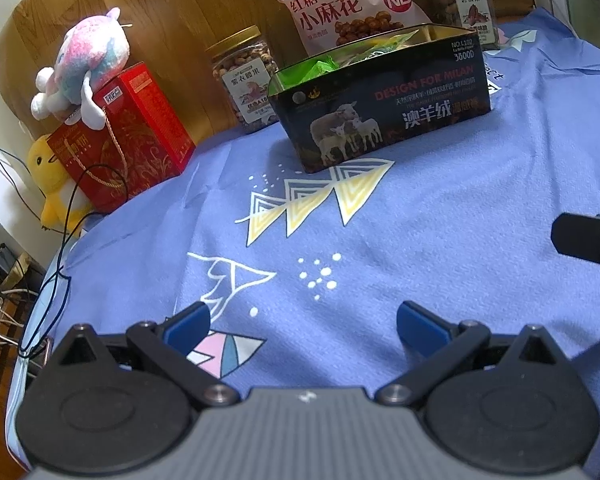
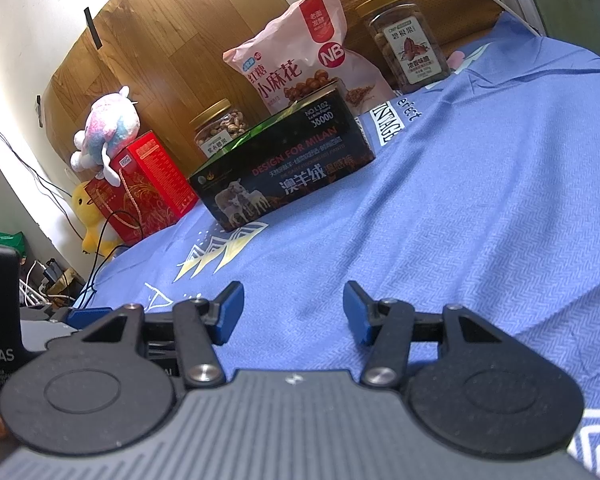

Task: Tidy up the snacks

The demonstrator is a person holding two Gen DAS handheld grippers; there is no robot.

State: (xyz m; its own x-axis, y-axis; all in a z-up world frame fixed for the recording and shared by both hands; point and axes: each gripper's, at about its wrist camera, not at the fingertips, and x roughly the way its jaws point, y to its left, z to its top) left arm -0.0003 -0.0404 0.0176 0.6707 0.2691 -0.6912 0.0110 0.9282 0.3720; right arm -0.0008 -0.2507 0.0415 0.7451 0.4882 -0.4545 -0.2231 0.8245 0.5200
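A black open tin (image 1: 384, 116) with sheep printed on its side stands at the back of the blue cloth; green and yellow snack packets (image 1: 332, 64) lie inside it. It also shows in the right wrist view (image 2: 284, 168). A pink snack bag (image 1: 340, 4) (image 2: 300, 60) leans behind it, with a nut jar (image 1: 246, 80) (image 2: 218, 126) to its left and another jar (image 1: 460, 4) (image 2: 408, 40) to its right. My left gripper (image 1: 303, 326) is open and empty, low over the cloth in front of the tin. My right gripper (image 2: 294, 314) is open and empty too.
A red gift box (image 1: 128, 136) (image 2: 148, 184) stands at the left with a pink plush toy (image 1: 84, 64) (image 2: 106, 132) on top and a yellow plush duck (image 1: 54, 184) (image 2: 92, 216) beside it. Cables hang off the table's left edge (image 1: 56, 264). A wooden panel (image 1: 188, 8) backs the table.
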